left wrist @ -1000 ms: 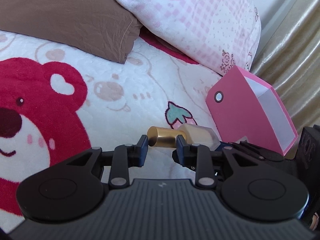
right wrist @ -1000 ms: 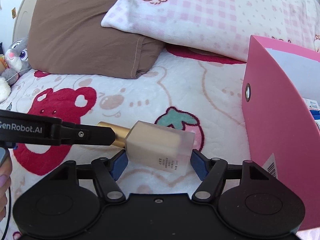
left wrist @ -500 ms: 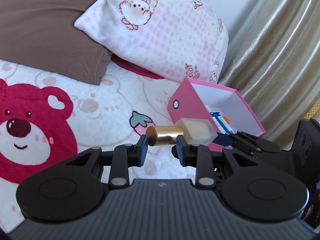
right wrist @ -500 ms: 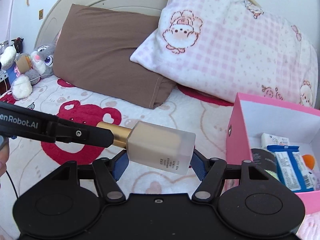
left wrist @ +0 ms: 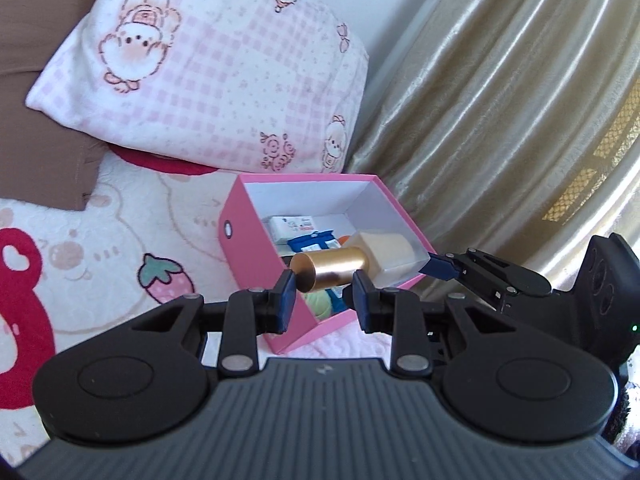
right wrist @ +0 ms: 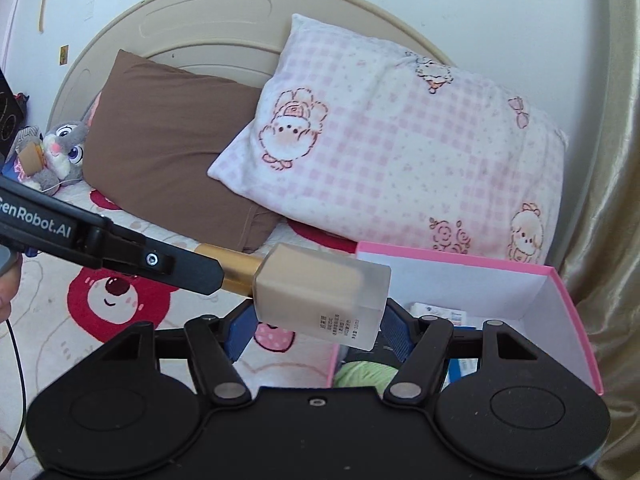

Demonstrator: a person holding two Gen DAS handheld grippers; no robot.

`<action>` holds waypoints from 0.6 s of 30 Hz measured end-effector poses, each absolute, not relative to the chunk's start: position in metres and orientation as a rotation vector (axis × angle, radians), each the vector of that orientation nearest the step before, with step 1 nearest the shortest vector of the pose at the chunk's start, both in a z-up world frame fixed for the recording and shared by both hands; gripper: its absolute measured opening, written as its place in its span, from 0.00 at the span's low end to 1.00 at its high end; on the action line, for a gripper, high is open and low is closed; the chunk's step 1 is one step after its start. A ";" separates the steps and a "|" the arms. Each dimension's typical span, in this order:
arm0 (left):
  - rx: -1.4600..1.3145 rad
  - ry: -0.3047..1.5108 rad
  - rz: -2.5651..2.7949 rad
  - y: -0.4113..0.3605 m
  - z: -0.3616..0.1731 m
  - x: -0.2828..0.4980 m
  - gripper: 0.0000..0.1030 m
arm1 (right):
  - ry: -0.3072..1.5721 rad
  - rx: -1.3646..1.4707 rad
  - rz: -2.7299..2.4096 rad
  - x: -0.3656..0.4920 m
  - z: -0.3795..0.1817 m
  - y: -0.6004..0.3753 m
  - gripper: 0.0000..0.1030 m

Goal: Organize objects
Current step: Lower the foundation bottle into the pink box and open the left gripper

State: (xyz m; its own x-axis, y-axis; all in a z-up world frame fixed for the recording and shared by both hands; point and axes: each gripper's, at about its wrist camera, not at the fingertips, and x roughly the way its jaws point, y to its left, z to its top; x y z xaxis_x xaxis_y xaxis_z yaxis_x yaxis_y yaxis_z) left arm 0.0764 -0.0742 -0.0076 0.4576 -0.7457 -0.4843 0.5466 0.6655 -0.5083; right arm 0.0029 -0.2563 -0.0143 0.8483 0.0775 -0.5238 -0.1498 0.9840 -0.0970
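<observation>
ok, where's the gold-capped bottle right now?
The bottle is held in the air between both grippers: left gripper on its gold cap, right gripper on its frosted body, over the pink box.

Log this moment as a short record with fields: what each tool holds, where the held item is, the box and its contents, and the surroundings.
left tool: shut on the gold cap of the bottle
right tool: shut on the frosted body of the bottle
bottle position: lying sideways in the air, held at both ends, in front of the pink box
box state: open, white inside
box contents: small packets, something green; the rest is hidden
surroundings: checked pillow, brown pillow, bear blanket, plush rabbit
</observation>
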 end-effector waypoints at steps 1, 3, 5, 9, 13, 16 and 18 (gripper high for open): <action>-0.288 0.747 -0.825 -0.085 -0.006 0.078 0.27 | 0.550 -0.138 0.109 0.003 -0.012 -0.265 0.69; -0.255 0.752 -0.854 -0.109 -0.003 0.080 0.27 | 0.572 -0.133 0.083 0.004 -0.006 -0.283 0.69; -0.229 0.759 -0.878 -0.132 -0.003 0.084 0.27 | 0.592 -0.132 0.057 0.005 -0.004 -0.301 0.69; -0.213 0.797 -0.909 -0.173 -0.005 0.101 0.27 | 0.617 -0.136 0.004 0.010 -0.006 -0.334 0.69; -0.136 0.827 -0.916 -0.207 -0.011 0.120 0.27 | 0.642 -0.128 -0.018 0.026 -0.010 -0.361 0.69; -0.108 0.903 -0.900 -0.224 -0.025 0.135 0.27 | 0.664 -0.110 -0.014 0.039 -0.017 -0.374 0.68; -0.153 0.987 -0.901 -0.228 -0.040 0.151 0.27 | 0.660 -0.149 -0.008 0.046 -0.025 -0.375 0.67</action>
